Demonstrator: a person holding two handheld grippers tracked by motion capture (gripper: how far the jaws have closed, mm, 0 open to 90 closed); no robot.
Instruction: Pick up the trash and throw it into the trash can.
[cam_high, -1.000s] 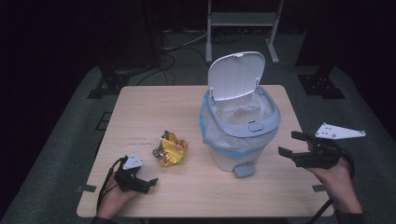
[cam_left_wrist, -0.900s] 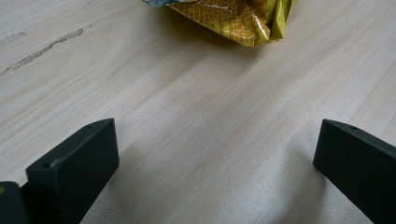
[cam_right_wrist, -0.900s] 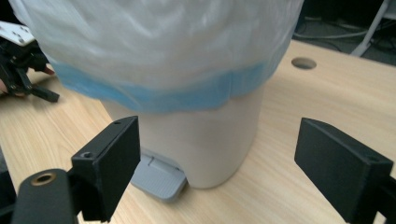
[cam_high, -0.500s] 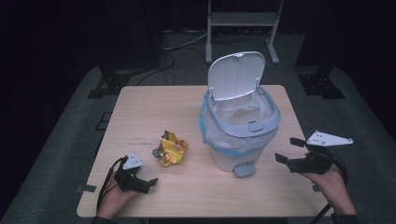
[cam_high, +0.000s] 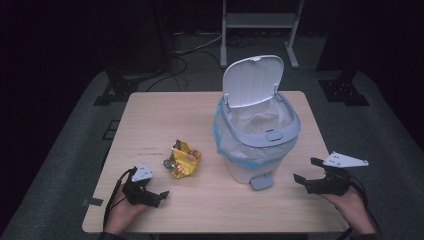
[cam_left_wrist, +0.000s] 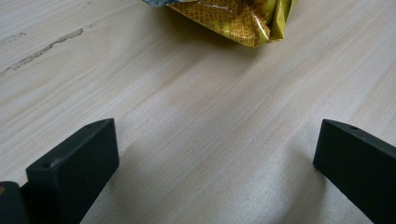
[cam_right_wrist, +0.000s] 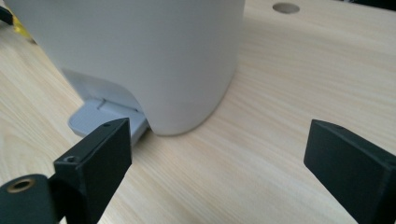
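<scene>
At the near edge of the pale wooden table (cam_high: 165, 120) the left gripper (cam_high: 159, 196) rests low over the wood, its black jaws spread wide with nothing but bare tabletop between them; at the near right the right gripper (cam_high: 306, 170) is held in a hand (cam_high: 350, 206), jaws likewise wide apart and empty, pointed toward the bin's base; just beyond the left gripper lies a crumpled yellow and silver foil wrapper (cam_high: 182, 159), apart from its jaws; to the wrapper's right stands a white plastic pedal bin (cam_high: 257, 135) with a grey rim, a blue-edged clear liner and a grey foot pedal (cam_high: 261, 181) facing the near edge; its white lid (cam_high: 251, 80) stands raised at the back; further off, dark floor with cables and a metal stand (cam_high: 260, 22).
</scene>
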